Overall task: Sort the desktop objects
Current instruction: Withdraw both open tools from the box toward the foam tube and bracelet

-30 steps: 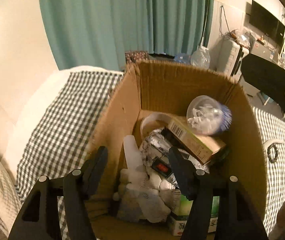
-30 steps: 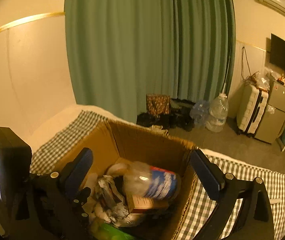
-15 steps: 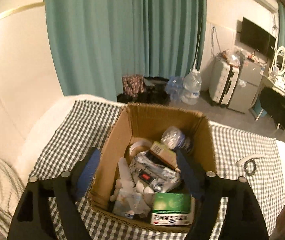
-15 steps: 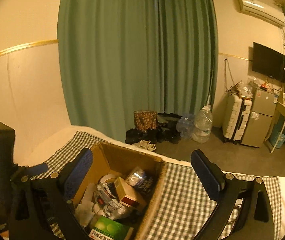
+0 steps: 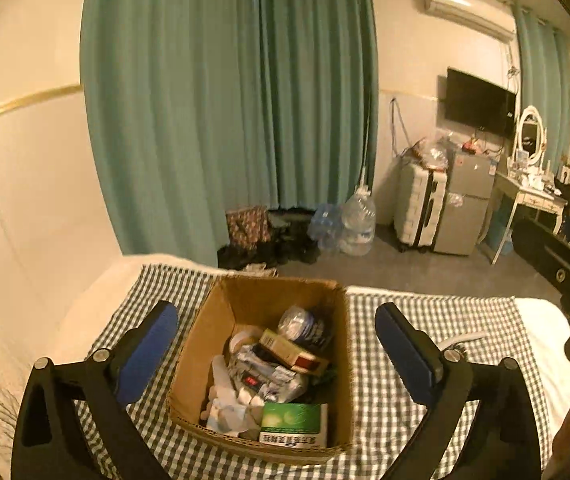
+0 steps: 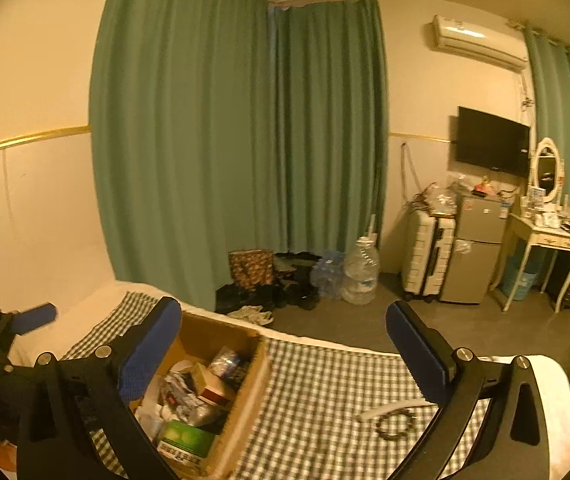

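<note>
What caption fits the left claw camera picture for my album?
Open left claw opening wider above a cardboard box full of clutter on a checked cloth.

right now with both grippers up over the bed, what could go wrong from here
1. The white stick and dark ring lie loose on the checked cloth, outside the cardboard box; they may get missed.
2. The box is heaped; the brown carton and clear jar sit on top and could tumble if bumped.
3. The left gripper, jaws opening and empty, could clip the box.
</note>
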Demonstrator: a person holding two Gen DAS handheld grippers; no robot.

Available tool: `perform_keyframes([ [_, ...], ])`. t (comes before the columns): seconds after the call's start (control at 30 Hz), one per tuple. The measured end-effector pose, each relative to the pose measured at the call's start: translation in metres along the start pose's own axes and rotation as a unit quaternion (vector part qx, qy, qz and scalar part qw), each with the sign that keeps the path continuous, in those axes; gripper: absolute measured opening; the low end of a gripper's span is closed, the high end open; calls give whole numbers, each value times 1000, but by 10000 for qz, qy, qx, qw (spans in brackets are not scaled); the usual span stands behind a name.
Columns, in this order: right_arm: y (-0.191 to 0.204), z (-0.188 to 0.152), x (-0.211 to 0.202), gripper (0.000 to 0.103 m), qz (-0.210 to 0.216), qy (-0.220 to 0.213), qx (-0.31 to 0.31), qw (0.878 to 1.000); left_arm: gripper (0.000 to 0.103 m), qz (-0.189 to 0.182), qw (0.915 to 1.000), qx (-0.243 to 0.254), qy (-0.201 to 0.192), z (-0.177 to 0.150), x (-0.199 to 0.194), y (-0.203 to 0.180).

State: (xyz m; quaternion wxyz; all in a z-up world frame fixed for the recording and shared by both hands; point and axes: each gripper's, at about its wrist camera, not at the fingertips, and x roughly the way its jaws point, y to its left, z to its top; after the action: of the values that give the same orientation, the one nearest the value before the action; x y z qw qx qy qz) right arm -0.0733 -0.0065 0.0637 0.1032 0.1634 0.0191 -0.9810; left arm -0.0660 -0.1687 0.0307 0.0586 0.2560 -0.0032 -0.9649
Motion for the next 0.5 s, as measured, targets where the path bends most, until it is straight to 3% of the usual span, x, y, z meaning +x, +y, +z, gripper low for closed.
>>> perform_keyframes([
  [0.27,-26,8,-45,103,-367,-164,103,9991,103,-64,9988,-12,-489,11,-44,-20],
  [0.5,-46,10,-82,103,-563,-382,88,9976,103,-157,9976,-88,-661,11,-67,-36],
])
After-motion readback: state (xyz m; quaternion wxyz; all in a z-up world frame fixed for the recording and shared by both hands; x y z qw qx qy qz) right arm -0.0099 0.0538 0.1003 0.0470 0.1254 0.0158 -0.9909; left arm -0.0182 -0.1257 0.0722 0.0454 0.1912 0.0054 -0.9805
